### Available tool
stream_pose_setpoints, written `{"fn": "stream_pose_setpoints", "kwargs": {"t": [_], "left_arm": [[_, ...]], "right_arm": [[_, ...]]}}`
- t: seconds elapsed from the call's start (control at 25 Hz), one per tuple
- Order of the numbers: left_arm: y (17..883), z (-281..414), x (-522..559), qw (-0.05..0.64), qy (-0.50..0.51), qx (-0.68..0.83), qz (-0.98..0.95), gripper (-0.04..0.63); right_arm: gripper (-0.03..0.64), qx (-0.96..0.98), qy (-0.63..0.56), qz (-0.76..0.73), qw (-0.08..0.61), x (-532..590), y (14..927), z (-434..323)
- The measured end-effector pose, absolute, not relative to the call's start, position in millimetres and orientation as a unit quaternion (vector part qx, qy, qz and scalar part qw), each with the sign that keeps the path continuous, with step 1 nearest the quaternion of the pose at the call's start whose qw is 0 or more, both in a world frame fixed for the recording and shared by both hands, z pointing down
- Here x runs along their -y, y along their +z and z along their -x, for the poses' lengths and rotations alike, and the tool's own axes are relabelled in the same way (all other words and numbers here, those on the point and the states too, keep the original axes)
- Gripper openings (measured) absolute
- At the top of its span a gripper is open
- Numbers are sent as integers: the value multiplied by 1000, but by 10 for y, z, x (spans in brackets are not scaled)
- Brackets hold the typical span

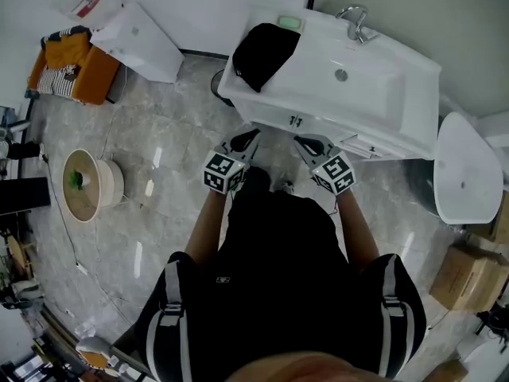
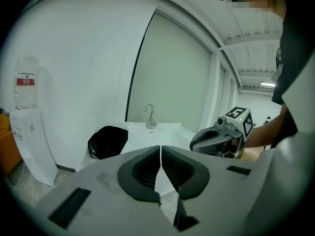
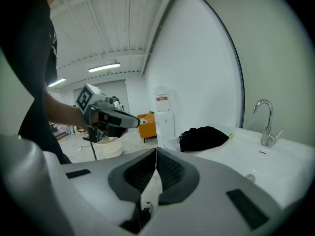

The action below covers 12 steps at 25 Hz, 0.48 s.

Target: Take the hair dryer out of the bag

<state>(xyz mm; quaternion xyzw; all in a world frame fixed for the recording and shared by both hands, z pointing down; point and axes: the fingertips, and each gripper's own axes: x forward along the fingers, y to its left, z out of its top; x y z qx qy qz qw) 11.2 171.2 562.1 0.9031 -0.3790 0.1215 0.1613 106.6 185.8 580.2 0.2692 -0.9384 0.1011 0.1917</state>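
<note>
A black bag (image 1: 265,54) lies slumped on the left end of the white washstand (image 1: 398,126). No hair dryer shows; the bag hides whatever is inside it. Both grippers hang in front of the washstand's front edge, short of the bag. My left gripper (image 1: 248,138) is shut with nothing between its jaws, and the bag (image 2: 107,141) lies ahead and to its left. My right gripper (image 1: 307,143) is shut and empty too, with the bag (image 3: 203,137) ahead and slightly to its right. Each gripper view shows the other gripper (image 2: 216,140) (image 3: 110,118) alongside.
The basin has a chrome faucet (image 1: 355,22) at the back and a green soap bar (image 1: 289,22) behind the bag. A white water dispenser (image 1: 139,42) and an orange chair (image 1: 75,66) stand left. A round white tub (image 1: 87,185) sits on the floor; cardboard boxes (image 1: 465,277) stand at the right.
</note>
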Motion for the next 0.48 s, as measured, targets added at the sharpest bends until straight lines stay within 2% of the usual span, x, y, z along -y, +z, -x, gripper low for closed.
{"fn": "stream_pose_setpoints", "kwargs": {"t": [0.48], "left_arm": [[5628, -27, -1691, 161, 118, 399, -895, 20]], "right_arm": [[61, 938, 110, -276, 179, -1814, 5813, -1097]]}}
